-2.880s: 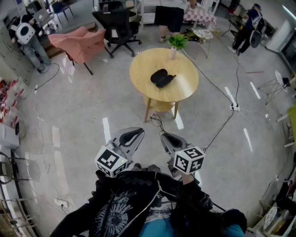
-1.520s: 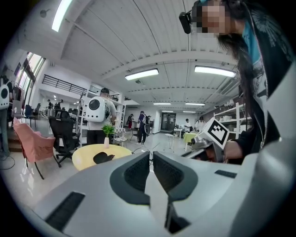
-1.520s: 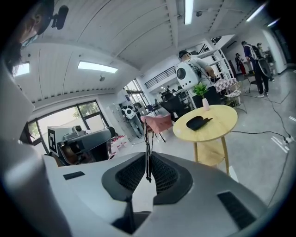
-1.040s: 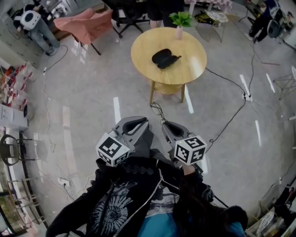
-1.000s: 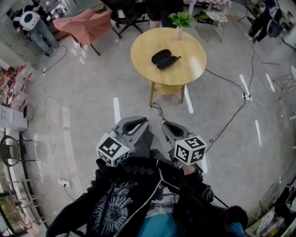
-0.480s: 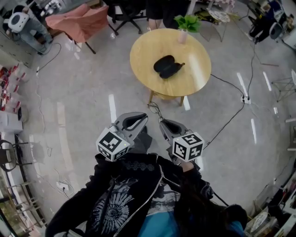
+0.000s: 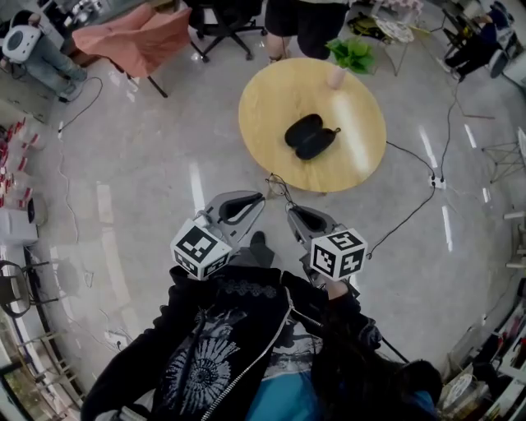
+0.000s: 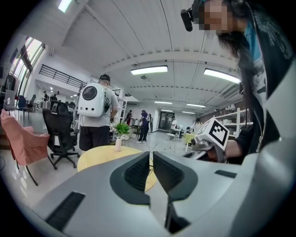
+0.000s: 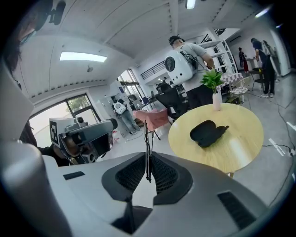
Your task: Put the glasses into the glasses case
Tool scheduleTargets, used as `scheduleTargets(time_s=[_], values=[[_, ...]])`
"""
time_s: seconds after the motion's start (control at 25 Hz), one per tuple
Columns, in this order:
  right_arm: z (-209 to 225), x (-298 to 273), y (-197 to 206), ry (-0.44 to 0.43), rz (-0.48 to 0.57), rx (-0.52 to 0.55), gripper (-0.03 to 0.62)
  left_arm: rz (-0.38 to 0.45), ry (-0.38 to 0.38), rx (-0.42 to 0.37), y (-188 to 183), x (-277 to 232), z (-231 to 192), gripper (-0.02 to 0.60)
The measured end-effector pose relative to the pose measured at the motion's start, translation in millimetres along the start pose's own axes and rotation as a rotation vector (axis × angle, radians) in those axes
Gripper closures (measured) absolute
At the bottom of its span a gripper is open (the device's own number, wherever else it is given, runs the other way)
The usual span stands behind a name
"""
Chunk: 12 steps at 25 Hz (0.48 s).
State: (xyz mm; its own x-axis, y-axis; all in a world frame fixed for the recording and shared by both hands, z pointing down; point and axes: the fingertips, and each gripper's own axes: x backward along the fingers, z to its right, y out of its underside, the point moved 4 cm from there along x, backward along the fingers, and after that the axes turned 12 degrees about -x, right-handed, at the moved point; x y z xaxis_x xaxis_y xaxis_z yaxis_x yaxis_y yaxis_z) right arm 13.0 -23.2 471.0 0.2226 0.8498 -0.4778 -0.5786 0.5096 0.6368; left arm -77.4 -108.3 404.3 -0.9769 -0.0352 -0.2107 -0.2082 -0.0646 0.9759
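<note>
Holding glasses (image 9: 147, 139); open floor (image 7: 148, 214), table (image 7: 362, 156) edge

Beyond the round table (image 7: 362, 156), a bystander (image 7: 297, 20) is cut off at the waist by the top edge. The glasses case (image 7: 311, 136) is too small to show its contents; the glasses (image 9: 147, 148) read only as thin wire.
</note>
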Motion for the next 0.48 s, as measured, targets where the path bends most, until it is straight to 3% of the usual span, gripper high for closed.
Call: scheduleTargets(time_s=[0.48], values=[[15.0,-32.2,-38.2,0.062,0.0,-0.013,0.534,0.022,0.066,0.021,0.0,-28.5,-53.0,0.552]])
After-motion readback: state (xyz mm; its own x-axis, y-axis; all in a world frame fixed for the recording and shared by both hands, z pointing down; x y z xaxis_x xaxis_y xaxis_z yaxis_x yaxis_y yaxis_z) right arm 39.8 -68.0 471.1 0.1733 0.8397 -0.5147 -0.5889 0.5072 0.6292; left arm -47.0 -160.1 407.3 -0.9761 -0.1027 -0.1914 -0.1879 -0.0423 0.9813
